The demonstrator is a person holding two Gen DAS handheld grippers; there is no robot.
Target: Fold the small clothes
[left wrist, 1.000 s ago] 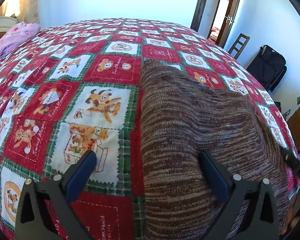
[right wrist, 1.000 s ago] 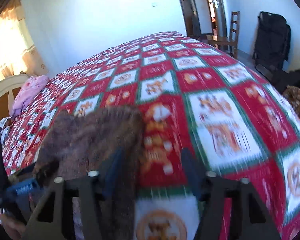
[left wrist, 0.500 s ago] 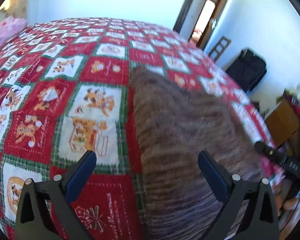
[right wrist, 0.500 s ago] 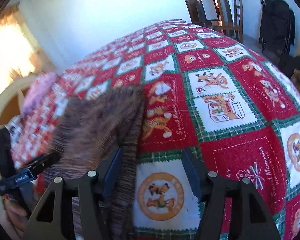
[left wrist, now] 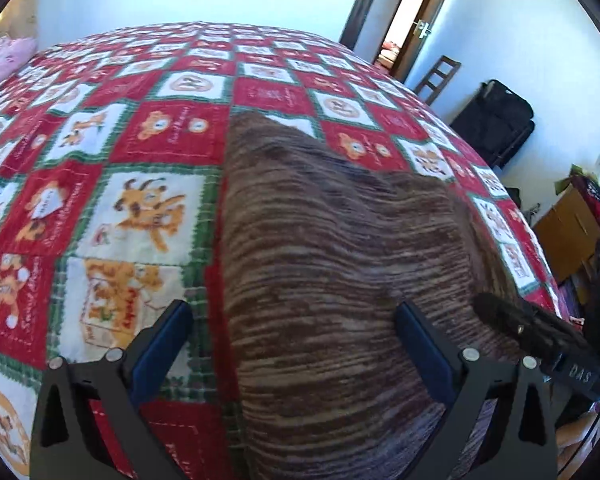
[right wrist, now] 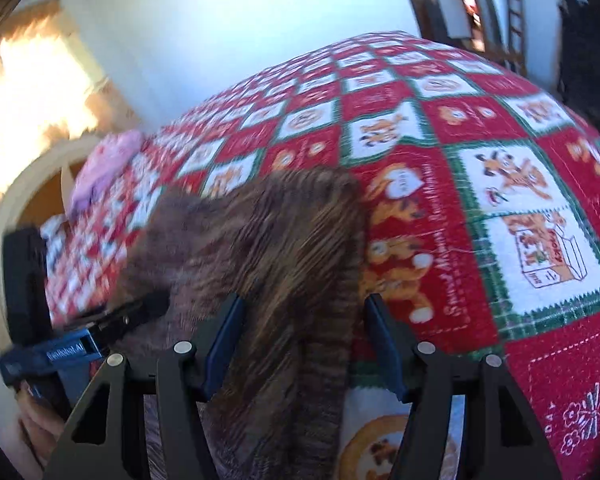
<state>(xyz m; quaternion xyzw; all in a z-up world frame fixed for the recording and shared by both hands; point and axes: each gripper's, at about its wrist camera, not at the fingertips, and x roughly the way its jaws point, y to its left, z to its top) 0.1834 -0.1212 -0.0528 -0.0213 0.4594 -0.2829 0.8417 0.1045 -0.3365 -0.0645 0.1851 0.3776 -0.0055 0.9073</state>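
A brown striped knit garment (left wrist: 332,264) lies flat on the red, white and green patchwork bedspread (left wrist: 112,168), reaching from mid-bed to the near edge. My left gripper (left wrist: 292,332) is open, its jaws straddling the garment's left edge just above the cloth. My right gripper (right wrist: 302,330) is open over the garment (right wrist: 268,248) near its right edge. Each gripper shows in the other's view, the right one as a black finger (left wrist: 540,332) at the garment's right side, the left one (right wrist: 80,344) at its left side.
A pink cloth (left wrist: 0,60) lies at the bed's far left by the headboard (right wrist: 16,208). A chair (left wrist: 436,80), a black bag (left wrist: 496,120) and a cardboard box (left wrist: 568,224) stand off the bed's right side, near an open door (left wrist: 404,16).
Both grippers have swung and dropped closer to the garment's near end. The right gripper has moved left, so the garment now lies between its jaws. Both stayed open.
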